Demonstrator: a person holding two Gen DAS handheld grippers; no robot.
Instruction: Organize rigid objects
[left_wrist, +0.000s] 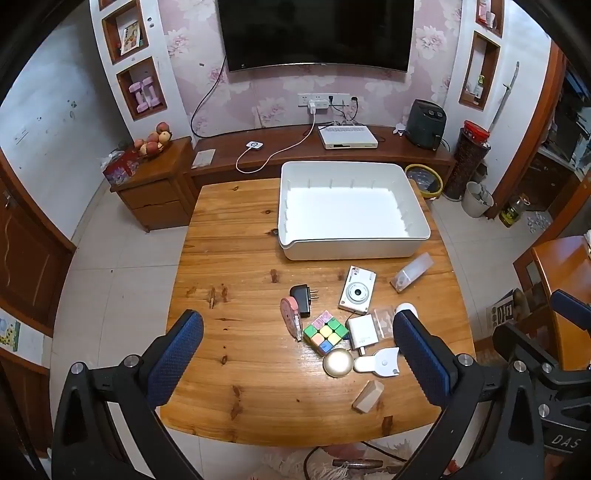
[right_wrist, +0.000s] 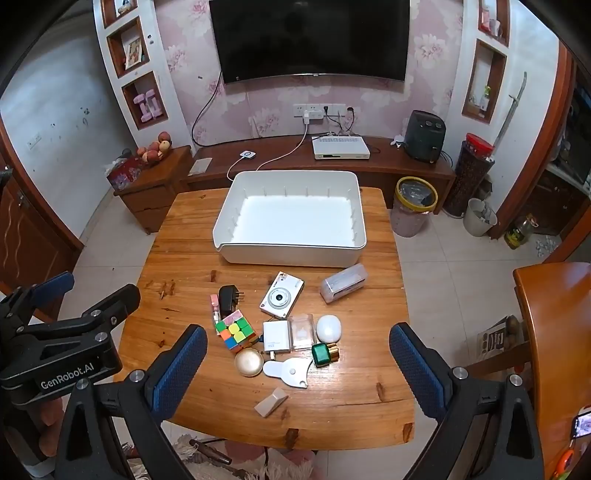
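Both grippers hover spread wide, left and right, holding nothing; the clutter sits mid-table before the empty white bin; I'd worry the crowded Rubik's cube nudges the neighbouring gold disc off.

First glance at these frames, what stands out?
A big white bin sits empty at the table's far end. In front of it lies a cluster of small items, the bright cube and white camera most noticeable. Both tongs, left and right, are open and hold nothing.
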